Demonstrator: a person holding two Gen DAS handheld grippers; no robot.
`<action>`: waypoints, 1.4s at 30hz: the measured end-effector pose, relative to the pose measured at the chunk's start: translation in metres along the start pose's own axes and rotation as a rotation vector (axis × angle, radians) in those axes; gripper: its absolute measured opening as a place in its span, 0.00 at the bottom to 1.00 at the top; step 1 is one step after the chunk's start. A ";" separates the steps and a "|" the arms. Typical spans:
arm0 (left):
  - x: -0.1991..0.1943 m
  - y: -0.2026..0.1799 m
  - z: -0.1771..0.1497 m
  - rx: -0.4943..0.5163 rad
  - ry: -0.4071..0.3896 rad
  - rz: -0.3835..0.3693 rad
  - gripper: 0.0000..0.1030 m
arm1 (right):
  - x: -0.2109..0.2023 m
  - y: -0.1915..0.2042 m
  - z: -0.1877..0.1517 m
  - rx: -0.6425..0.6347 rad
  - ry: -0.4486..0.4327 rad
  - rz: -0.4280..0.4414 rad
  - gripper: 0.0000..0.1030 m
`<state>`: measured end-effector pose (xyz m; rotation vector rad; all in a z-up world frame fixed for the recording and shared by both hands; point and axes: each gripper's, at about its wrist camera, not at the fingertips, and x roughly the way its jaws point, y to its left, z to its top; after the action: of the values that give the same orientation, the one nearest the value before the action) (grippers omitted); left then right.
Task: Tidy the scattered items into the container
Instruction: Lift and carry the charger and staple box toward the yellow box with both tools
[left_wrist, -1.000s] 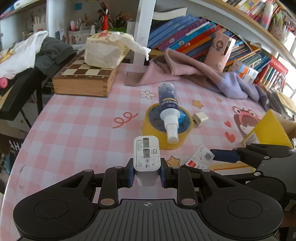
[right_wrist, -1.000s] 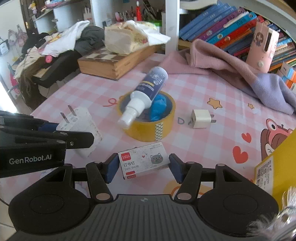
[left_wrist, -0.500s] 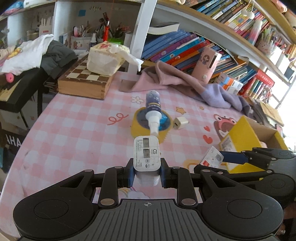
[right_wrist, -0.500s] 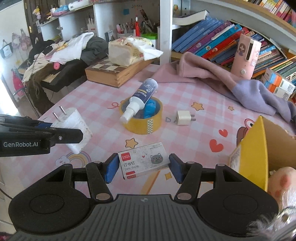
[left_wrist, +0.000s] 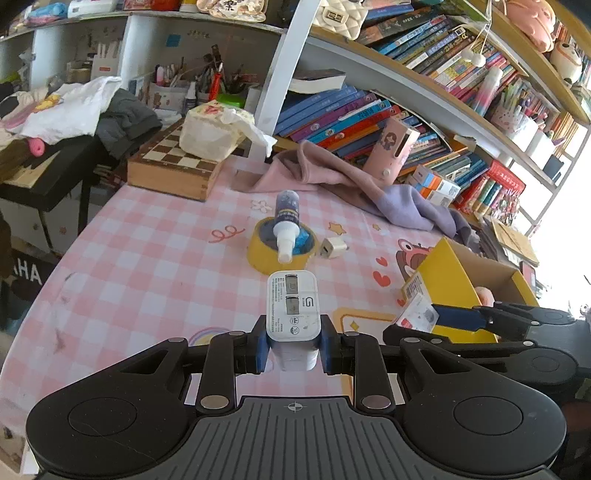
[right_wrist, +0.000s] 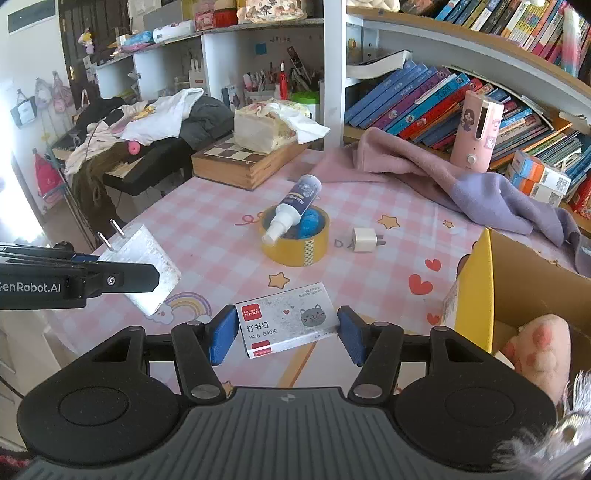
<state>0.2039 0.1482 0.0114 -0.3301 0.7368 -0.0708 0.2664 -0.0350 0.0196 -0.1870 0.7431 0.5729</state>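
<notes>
My left gripper (left_wrist: 291, 349) is shut on a white charger (left_wrist: 292, 304) and holds it above the pink checked table; the charger also shows in the right wrist view (right_wrist: 144, 266). My right gripper (right_wrist: 282, 334) is shut on a staple box (right_wrist: 288, 317) with a cat picture, held above the table just left of the yellow cardboard box (right_wrist: 480, 288). The staple box also shows in the left wrist view (left_wrist: 419, 314), next to the yellow box (left_wrist: 447, 280). On the table lie a yellow tape roll (right_wrist: 295, 247) with a spray bottle (right_wrist: 293, 206) across it, and a small white plug (right_wrist: 364, 240).
A pink plush (right_wrist: 543, 347) sits in the yellow box. A pink-purple cloth (right_wrist: 461, 184), a chessboard box (right_wrist: 243, 162) with a tissue pack, and a pink device (right_wrist: 476, 129) stand at the back. Bookshelves rise behind. The table edge is at the left.
Both grippers have risen and pulled back from the table with their items. The yellow box and the plush in it have come into view at the right.
</notes>
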 end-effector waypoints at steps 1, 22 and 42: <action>-0.001 0.000 -0.002 -0.006 0.002 -0.003 0.24 | -0.002 0.000 -0.002 0.000 -0.001 -0.001 0.55; -0.071 -0.009 -0.060 0.021 -0.010 -0.028 0.24 | -0.073 0.043 -0.059 0.028 -0.048 -0.016 0.55; -0.125 -0.023 -0.113 0.048 0.004 -0.122 0.24 | -0.145 0.082 -0.122 0.066 -0.068 -0.081 0.55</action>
<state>0.0365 0.1183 0.0211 -0.3293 0.7173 -0.2041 0.0635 -0.0722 0.0330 -0.1356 0.6843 0.4750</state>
